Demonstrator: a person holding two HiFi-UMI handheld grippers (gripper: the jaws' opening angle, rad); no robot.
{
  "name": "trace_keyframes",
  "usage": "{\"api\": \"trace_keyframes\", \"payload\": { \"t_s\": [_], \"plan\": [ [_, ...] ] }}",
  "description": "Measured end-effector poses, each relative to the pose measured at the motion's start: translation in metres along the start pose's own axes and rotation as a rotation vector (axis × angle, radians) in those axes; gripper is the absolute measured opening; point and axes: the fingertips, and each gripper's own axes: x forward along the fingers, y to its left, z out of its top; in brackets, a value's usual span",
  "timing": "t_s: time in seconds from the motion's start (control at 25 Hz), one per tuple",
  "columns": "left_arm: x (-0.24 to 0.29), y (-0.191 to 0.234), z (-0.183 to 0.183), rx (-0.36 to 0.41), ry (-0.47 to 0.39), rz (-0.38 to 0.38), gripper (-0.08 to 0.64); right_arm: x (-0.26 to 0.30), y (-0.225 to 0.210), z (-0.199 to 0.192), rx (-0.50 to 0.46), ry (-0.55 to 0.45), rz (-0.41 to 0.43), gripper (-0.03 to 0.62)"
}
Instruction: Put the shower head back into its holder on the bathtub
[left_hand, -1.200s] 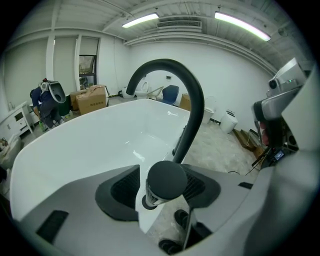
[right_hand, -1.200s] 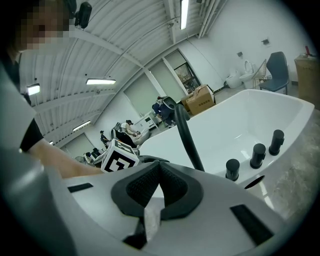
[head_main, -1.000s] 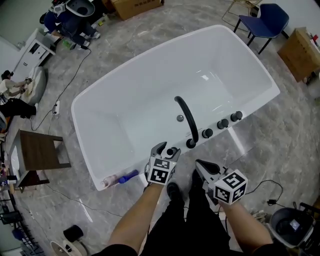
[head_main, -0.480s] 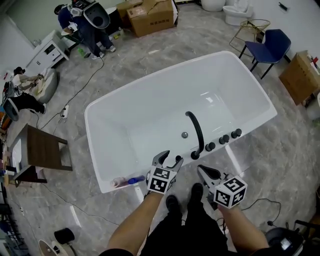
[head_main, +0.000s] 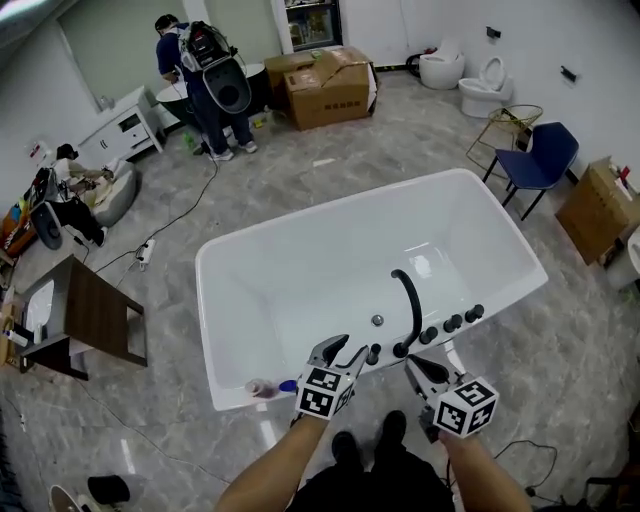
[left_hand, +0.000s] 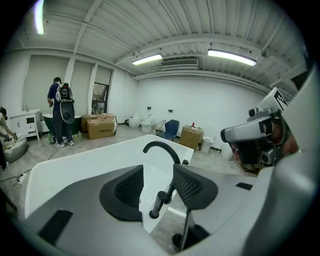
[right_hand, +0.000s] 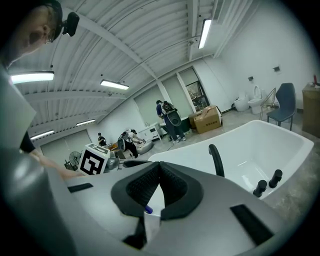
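White bathtub (head_main: 300, 280) fills centre frame in the head view, set slantwise on grey marbled floor. Black arched faucet (head_main: 412, 300) rises from the near rim, with a row of black knobs (head_main: 453, 323) to its right along the same rim. The shower head (head_main: 372, 354), a short black cylinder, stands tilted on that rim just left of the faucet base. It appears to sit in its holder, though the joint is too small to confirm. Left gripper (head_main: 347, 346) hangs at lower centre, just beside the shower head but apart from it. In the left gripper view its jaws stand apart and are closing, and no pad touches anything. The shower head shows through the gap, beyond the tips. Right gripper (head_main: 410, 361) is at lower right of centre, near the faucet base. In the right gripper view its jaws are pressed together at the tips with nothing between them. A small blue and pink item (head_main: 270, 387) lies on the rim's lower-left corner. Blue chair (head_main: 540, 160) is at upper right and cardboard boxes (head_main: 330, 85) at top centre. A standing person (head_main: 205, 85) is at upper left and a dark wooden table (head_main: 95, 315) at the left edge.
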Motion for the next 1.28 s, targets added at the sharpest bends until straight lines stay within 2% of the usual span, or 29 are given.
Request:
{"api": "trace_keyframes", "payload": {
  "t_s": [0.44, 0.68, 1.08, 1.28],
  "plan": [
    [-0.069, 0.01, 0.027, 0.022, -0.129, 0.004, 0.096, -0.021, 0.03, 0.019, -0.035, -0.094, -0.058, 0.017],
    [-0.084, 0.016, 0.045, -0.001, -0.164, 0.063, 0.055, -0.039, 0.028, 0.037, -0.089, -0.117, -0.046, 0.017],
    [-0.098, -0.004, 0.116, 0.031, -0.28, 0.145, 0.023, -0.076, 0.011, 0.099, -0.212, -0.226, 0.002, 0.017],
    [-0.085, -0.029, 0.156, 0.084, -0.325, 0.163, 0.018, -0.11, -0.012, 0.128, -0.256, -0.313, 0.013, 0.015]
  ]
}}
